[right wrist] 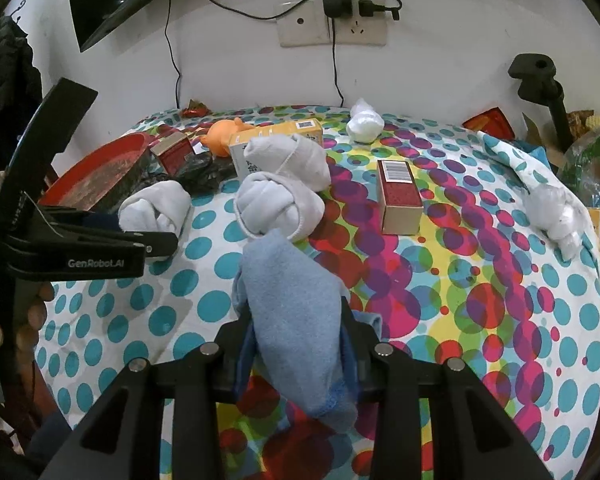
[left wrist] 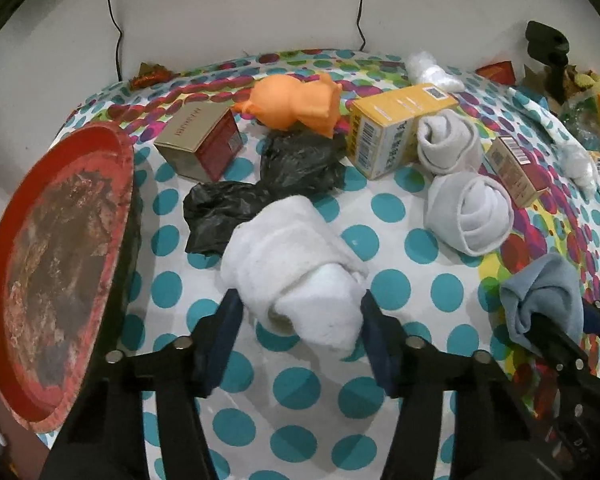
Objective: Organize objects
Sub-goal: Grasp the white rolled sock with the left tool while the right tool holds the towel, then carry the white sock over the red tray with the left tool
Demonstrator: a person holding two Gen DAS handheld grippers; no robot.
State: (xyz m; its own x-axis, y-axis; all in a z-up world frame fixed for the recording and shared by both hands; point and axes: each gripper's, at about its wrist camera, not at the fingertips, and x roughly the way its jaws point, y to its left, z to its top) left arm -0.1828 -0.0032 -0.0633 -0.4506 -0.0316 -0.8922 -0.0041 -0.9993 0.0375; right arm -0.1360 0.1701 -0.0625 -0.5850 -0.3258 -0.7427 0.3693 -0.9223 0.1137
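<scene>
left gripper (left wrist: 300, 312) gaped either side of white rolled sock (left wrist: 296, 264) on worktop (left wrist: 380, 400), unclamped | right gripper (right wrist: 296, 344) pinched blue sock (right wrist: 296, 320); we judged a shallow close might unroll the white one, and blue cloth might slip
</scene>
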